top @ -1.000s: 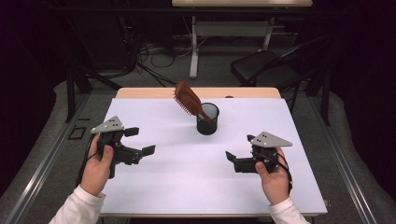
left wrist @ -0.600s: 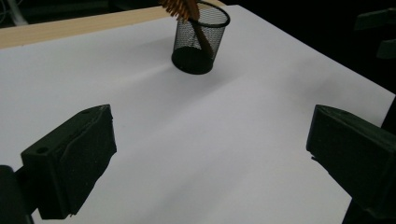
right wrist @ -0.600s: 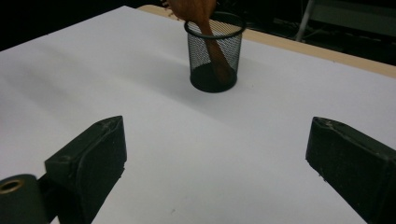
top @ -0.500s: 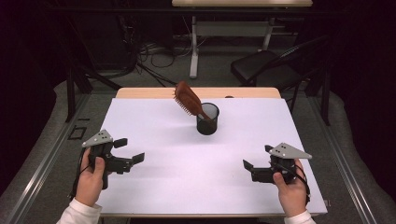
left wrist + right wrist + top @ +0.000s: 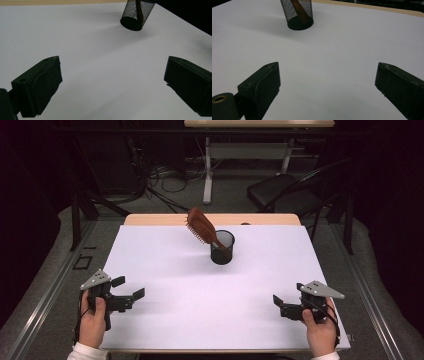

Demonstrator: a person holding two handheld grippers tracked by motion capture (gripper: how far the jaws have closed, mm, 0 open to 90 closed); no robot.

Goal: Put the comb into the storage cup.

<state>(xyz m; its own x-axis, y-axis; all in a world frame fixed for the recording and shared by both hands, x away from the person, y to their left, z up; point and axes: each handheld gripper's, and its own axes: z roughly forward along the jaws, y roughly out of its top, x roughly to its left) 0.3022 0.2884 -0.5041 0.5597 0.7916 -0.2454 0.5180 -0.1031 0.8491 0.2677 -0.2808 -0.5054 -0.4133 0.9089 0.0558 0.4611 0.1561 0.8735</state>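
The brown wooden hairbrush (image 5: 201, 226) stands handle-down in the black mesh cup (image 5: 222, 247) near the white desk's (image 5: 165, 270) far edge — leaning, propped by the rim. Each hand-held gripper, left (image 5: 127, 294) and right (image 5: 278, 305), rests wide open and empty at a near corner — well clear.

White-topped bench (image 5: 165, 270), pale wood strip along the far edge. Black mesh cup (image 5: 222, 247) standing upright toward the back, brown hairbrush (image 5: 201, 226) leaning out of it.
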